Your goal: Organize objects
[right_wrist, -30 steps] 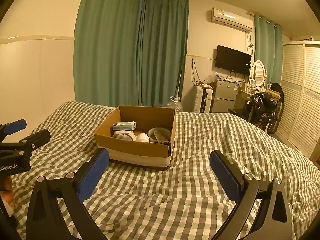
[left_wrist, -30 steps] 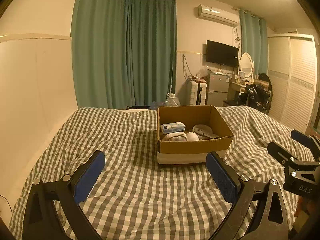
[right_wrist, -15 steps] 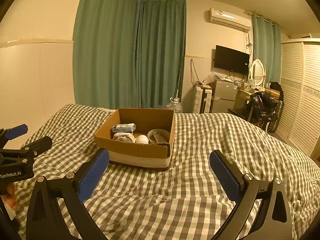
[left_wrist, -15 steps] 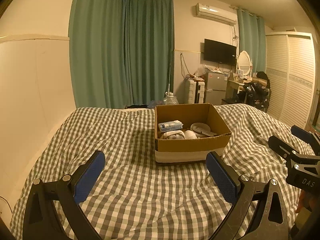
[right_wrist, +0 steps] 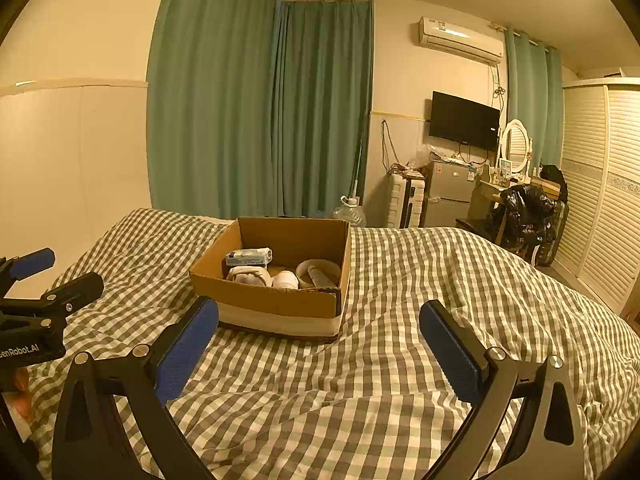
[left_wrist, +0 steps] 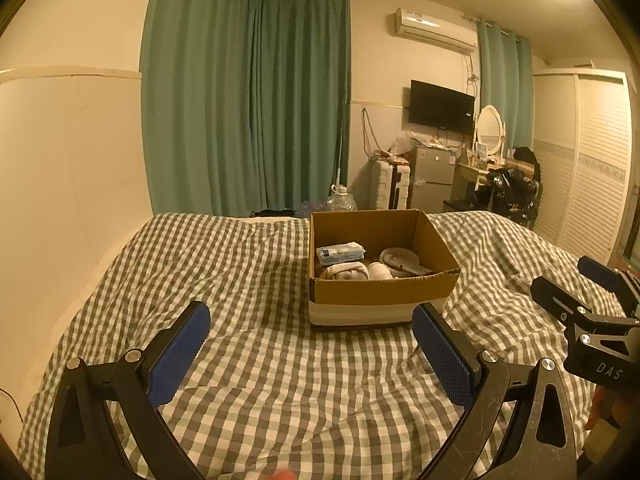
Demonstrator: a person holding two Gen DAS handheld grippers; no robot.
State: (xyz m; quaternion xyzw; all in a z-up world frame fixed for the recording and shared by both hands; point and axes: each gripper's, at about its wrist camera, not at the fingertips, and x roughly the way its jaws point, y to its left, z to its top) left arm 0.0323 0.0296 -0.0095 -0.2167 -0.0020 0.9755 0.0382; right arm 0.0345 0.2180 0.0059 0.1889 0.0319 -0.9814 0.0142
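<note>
Cardboard box [left_wrist: 382, 294] of small items sits on the checked bed [left_wrist: 256, 360]; left gripper [left_wrist: 310, 354] and right gripper [right_wrist: 318, 350] hover wide, empty.

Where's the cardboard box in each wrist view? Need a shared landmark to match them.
Left wrist: cardboard box sits centre, slightly right, on the checked bedspread, just beyond the right blue fingertip.
Right wrist: cardboard box sits centre, slightly left, just beyond the left blue fingertip.
Shared landmark: the wall-mounted TV, upper right in both.
</note>
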